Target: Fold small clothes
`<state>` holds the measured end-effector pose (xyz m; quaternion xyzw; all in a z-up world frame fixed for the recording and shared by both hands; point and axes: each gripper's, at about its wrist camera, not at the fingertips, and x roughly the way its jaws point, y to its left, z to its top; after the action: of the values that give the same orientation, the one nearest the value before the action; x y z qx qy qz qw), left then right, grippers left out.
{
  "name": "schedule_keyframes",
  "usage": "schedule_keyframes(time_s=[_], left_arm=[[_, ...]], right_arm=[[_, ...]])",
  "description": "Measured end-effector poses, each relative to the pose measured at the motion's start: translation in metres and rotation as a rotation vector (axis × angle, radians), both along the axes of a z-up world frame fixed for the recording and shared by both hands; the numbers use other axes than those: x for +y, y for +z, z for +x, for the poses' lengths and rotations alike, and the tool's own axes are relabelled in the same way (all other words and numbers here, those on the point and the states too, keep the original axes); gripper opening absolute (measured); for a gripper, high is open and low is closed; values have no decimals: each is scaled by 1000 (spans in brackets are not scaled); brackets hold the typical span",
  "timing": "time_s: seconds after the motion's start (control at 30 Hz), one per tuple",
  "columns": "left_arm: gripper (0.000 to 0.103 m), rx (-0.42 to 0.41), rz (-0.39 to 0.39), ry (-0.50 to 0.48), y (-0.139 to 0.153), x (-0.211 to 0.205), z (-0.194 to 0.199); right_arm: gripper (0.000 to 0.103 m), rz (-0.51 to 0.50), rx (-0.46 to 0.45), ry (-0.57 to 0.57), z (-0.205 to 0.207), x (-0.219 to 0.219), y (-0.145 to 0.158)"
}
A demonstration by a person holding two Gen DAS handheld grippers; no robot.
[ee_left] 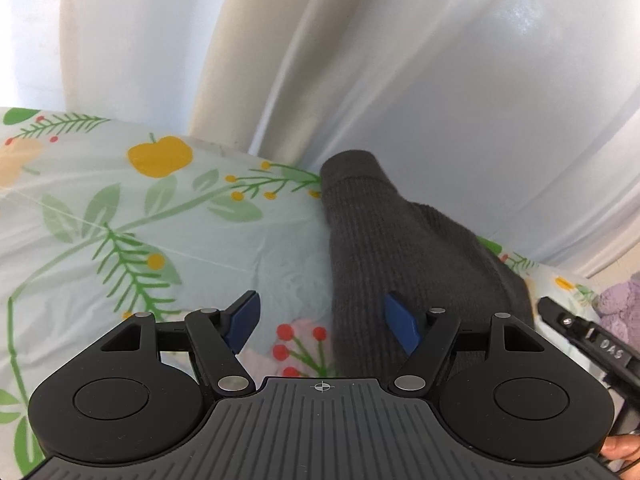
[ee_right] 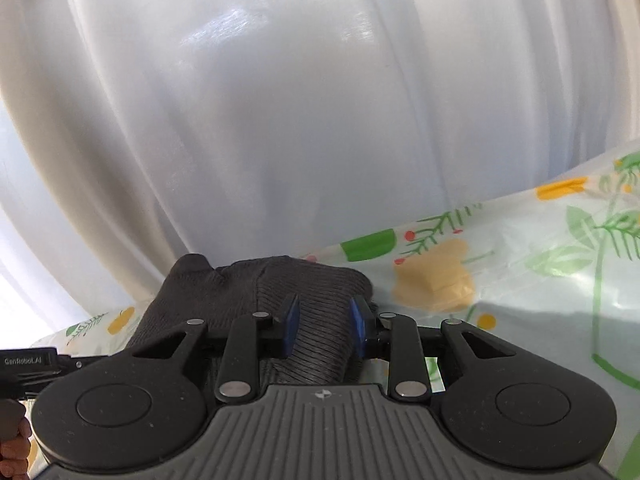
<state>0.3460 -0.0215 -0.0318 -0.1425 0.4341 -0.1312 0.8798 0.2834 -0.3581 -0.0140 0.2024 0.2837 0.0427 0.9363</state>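
Note:
A dark grey ribbed knit garment [ee_left: 400, 240] lies on the floral tablecloth [ee_left: 120, 220], its narrow end pointing to the far edge. My left gripper [ee_left: 322, 322] is open, its right pad over the garment's left edge, its left pad over bare cloth. In the right wrist view the same garment [ee_right: 248, 284] lies under my right gripper [ee_right: 324, 326], whose blue pads stand partly apart with ribbed fabric between them; whether they pinch it is unclear.
White curtains [ee_left: 400, 60] hang just behind the table's far edge. The other gripper's body [ee_left: 592, 344] shows at right in the left wrist view. A lilac fabric item [ee_left: 624, 304] lies at the far right.

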Motion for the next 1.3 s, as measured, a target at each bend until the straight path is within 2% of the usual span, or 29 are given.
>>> schedule_keyframes(time_s=[0.07,0.13,0.23,0.33,0.4,0.47,0.6,0.7,0.77,0.87,0.97,1.07,1.13,1.27,1.3], left_arm=[[77,-6,-33,-42,2,-14,8],[78,6,-17,-73,-2,-30,19],[80,7,49,-44,-15,-41,27],[86,34,20,-40,-29,-38,32],[90,52,-21,-43,-37,-29,35],[89,79,-84,-44,-39,-12,35],[87,117,-210,-58,-34,21,35],[86,131,-280,-82,-35,32,37],[86,146,-330,-97,-38,30,39],[86,185,-391,-142,-44,20,42],[81,192,-343,-150,-47,9,45],[78,205,-362,-141,-53,7,49],[74,214,-366,-134,-54,8,51],[62,223,-369,-126,-55,13,52],[57,225,-374,-119,-55,14,51]], right_arm=[[27,-17,2,69,17,17,0],[29,-40,19,136,31,35,-3],[29,-163,16,184,40,60,-10],[30,-195,16,186,42,60,-14],[30,-137,34,188,40,47,-13],[33,-21,51,173,31,25,-9],[61,236,86,119,2,-34,-16],[61,384,195,122,5,-64,-37],[61,471,227,101,10,-71,-49],[61,549,266,144,21,-68,-63],[62,613,271,160,27,-64,-71],[58,641,280,166,32,-62,-71],[47,649,291,183,40,-58,-72],[37,682,312,197,48,-48,-78],[31,685,305,199,49,-46,-78]])
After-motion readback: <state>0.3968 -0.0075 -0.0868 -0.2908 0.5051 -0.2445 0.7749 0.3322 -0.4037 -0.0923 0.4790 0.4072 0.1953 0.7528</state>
